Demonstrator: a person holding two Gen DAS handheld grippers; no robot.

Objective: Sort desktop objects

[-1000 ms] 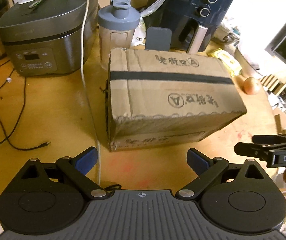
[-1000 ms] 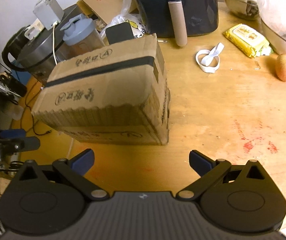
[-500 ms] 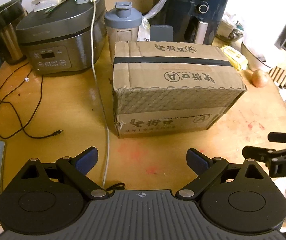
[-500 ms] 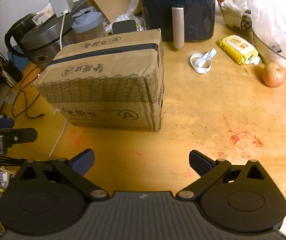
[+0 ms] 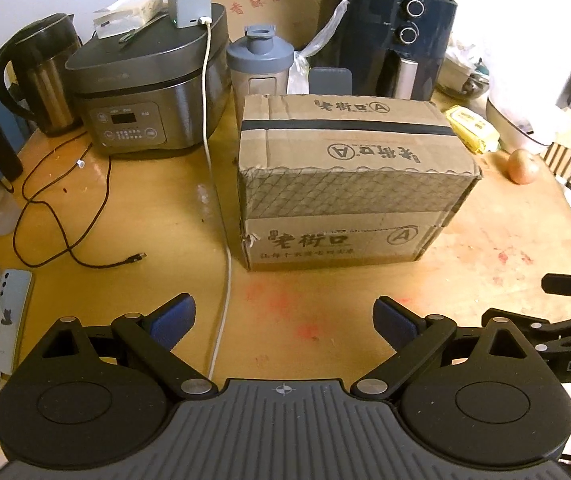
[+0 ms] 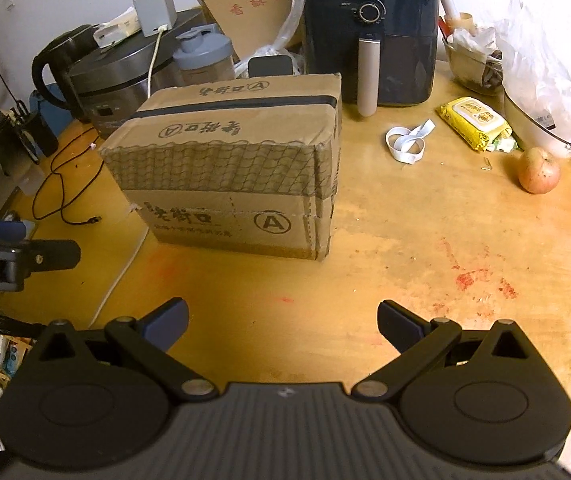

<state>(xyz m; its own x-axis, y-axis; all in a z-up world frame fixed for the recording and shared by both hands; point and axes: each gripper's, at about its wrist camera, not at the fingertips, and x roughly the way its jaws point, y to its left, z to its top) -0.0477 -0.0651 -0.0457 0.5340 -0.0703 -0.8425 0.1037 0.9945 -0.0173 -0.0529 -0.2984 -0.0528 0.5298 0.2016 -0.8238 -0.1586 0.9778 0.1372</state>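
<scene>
Both grippers, left gripper (image 5: 284, 316) and right gripper (image 6: 282, 320), farther back from the cardboard box (image 5: 349, 184) than before, jaws apart, empty.

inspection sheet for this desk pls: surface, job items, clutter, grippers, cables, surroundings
Surface: round wooden table, red stains toward its right side.
Job's things: taped cardboard box mid-table, flaps closed; apple, yellow wipes pack and white strap to its right.
Clutter: rice cooker, kettle, shaker bottle, air fryer, phone at the left edge.
Grippers: left gripper and right gripper open, nothing between the fingers, both short of the box.
Cables: white cable from the charger on the cooker; loose black cable.
Surroundings: bagged bowl at the right edge.
</scene>
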